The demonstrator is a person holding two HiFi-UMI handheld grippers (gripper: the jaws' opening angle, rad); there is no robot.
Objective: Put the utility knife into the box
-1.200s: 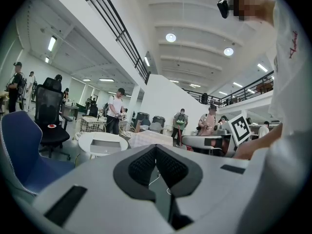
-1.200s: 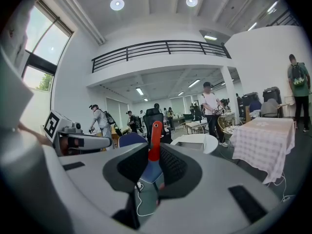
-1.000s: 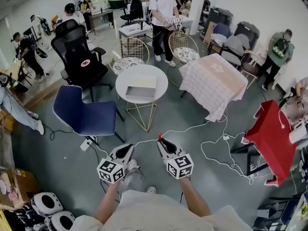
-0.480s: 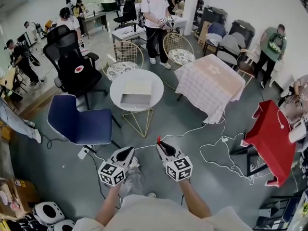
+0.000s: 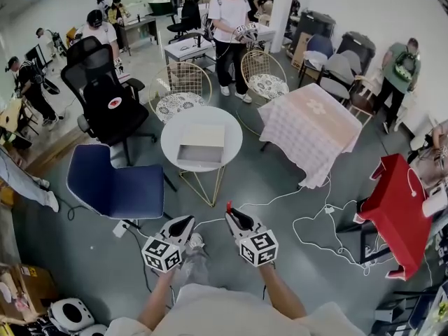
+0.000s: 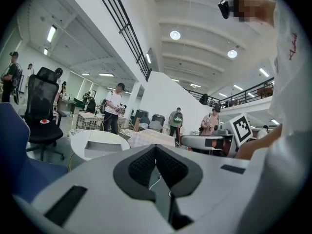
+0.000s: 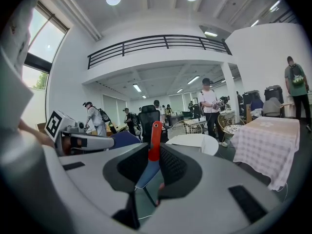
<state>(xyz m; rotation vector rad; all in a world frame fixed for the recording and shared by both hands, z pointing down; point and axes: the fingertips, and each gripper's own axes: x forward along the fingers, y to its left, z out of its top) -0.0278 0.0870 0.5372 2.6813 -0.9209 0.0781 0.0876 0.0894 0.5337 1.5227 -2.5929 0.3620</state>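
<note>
A long shallow white box (image 5: pixel 201 148) lies open on a round white table (image 5: pixel 225 127) some way ahead of me; the left gripper view also shows the box (image 6: pixel 100 143). The utility knife (image 5: pixel 227 206), red at the tip and blue below, stands up between the jaws of my right gripper (image 5: pixel 232 216), which is shut on it. The right gripper view shows the knife (image 7: pixel 154 139) clamped in the right gripper (image 7: pixel 153 156). My left gripper (image 5: pixel 187 221) is held low beside it, over the floor. In its own view the left gripper (image 6: pixel 156 153) has its jaws together, nothing between them.
A blue chair (image 5: pixel 115 183) stands left of the round table, a black office chair (image 5: pixel 108 100) behind it. A table with a checked cloth (image 5: pixel 309 126) is at the right, a red table (image 5: pixel 393 208) farther right. White cables (image 5: pixel 318 219) trail over the floor. Several people stand around.
The head view has shifted a little, so the round table and box sit slightly lower and nearer in it. Both grippers keep the same pose, the knife still in the right one.
</note>
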